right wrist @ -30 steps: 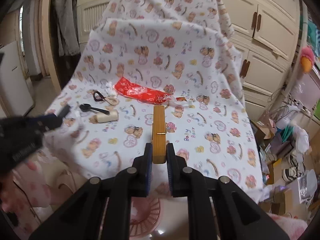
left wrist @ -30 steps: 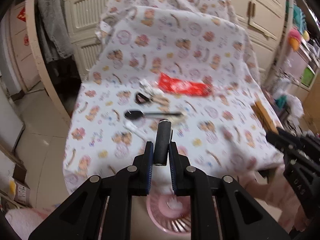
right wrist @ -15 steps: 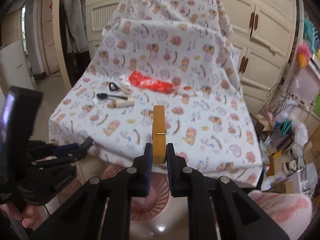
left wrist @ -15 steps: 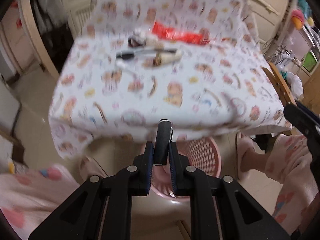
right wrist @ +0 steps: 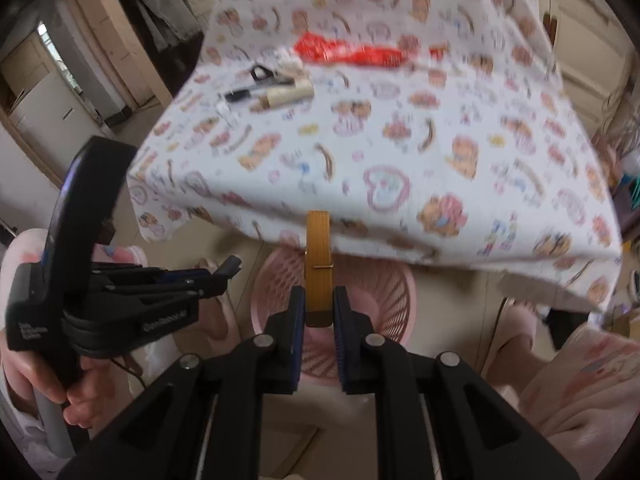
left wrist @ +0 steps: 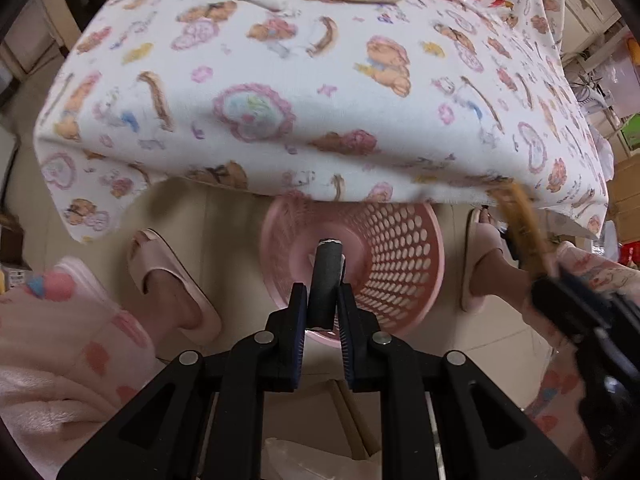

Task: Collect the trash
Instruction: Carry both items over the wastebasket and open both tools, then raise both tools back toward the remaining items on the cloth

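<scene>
My left gripper (left wrist: 323, 312) is clamped on a dark cylinder (left wrist: 326, 280), some pen-like stub, long axis running straight out along the fingers. It points down toward the pink basket (left wrist: 400, 264) on the floor under the table (left wrist: 280, 120) edge. In the left wrist view the cylinder's tip overlaps the basket opening, so the bin lies directly ahead and below. I judge the drop turns on that: get the tip over the mouth, then let go.

My right gripper (right wrist: 318, 316) grips a wooden clothespin (right wrist: 318, 268), long axis also forward along the fingers. It sits over the same pink basket (right wrist: 384, 292), whose far rim is tucked under the cloth overhang. The left gripper looks nearer the bin mouth, but fisheye depth is hard to judge.

More trash sits on the table, well apart from both grippers at the far side: red wrapper (right wrist: 348, 50), pale roll (right wrist: 288, 94), black spoon-like thing (right wrist: 248, 92), small white piece (right wrist: 226, 112).

Hidden or unclear:
- Back of the basket is cut off by the tablecloth.
- What is inside the basket: too blurred to tell.
- The right gripper is smeared at the right edge of the left wrist view.
- Slippered feet (left wrist: 168, 280) stand either side of the basket, close to it.
</scene>
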